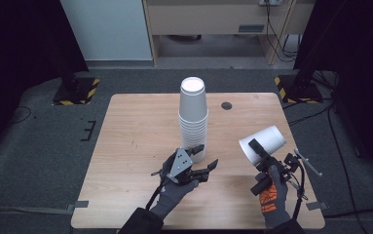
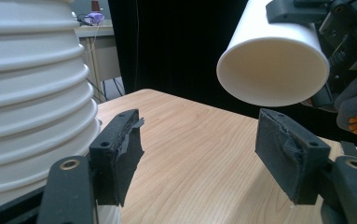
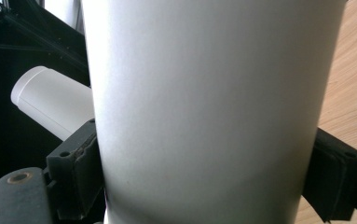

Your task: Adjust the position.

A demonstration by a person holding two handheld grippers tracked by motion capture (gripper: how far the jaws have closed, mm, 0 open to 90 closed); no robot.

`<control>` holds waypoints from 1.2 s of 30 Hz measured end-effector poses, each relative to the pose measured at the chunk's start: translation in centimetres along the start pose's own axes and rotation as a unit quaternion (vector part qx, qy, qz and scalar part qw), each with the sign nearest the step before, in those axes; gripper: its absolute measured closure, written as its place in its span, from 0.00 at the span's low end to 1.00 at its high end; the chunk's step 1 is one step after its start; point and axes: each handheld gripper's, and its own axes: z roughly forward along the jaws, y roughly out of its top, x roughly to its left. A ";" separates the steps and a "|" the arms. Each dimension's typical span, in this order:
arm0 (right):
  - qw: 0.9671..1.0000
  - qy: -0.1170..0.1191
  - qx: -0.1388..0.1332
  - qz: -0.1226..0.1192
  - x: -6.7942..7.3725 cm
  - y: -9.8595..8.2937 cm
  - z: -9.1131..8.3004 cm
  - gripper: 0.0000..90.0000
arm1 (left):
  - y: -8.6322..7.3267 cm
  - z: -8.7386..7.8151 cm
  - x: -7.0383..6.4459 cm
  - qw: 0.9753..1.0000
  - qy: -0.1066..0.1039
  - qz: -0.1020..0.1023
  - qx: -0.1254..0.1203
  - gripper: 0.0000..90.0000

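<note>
1. Cup (image 1: 264, 143) is held tilted by the right tool (image 1: 261, 158), above the desk (image 1: 135, 146).
2. Stack (image 1: 193, 117) is flanked by the wide-open left tool (image 1: 204, 158); steadying is advised before nesting.

R tool (image 1: 261, 157) grips cup (image 1: 263, 143); stack (image 1: 193, 119) beside L tool (image 1: 204, 157).

The cup stack (image 1: 193, 119) blocks the surface (image 1: 135, 126) middle; bare wood lies open on either side.

Held cup (image 3: 209, 107) cropped top and bottom
</note>
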 end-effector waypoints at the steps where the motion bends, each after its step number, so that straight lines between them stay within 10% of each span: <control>1: 1.000 0.002 0.000 -0.001 0.0 0.0 0.0 0.16 | -0.1 0.2 0.0 1.000 0.001 -0.002 0.000 0.34; 36: 1.000 0.012 0.020 0.006 0.3 -0.5 0.3 0.16 | -0.3 5.5 -0.3 0.999 -0.031 -0.031 -0.031 0.42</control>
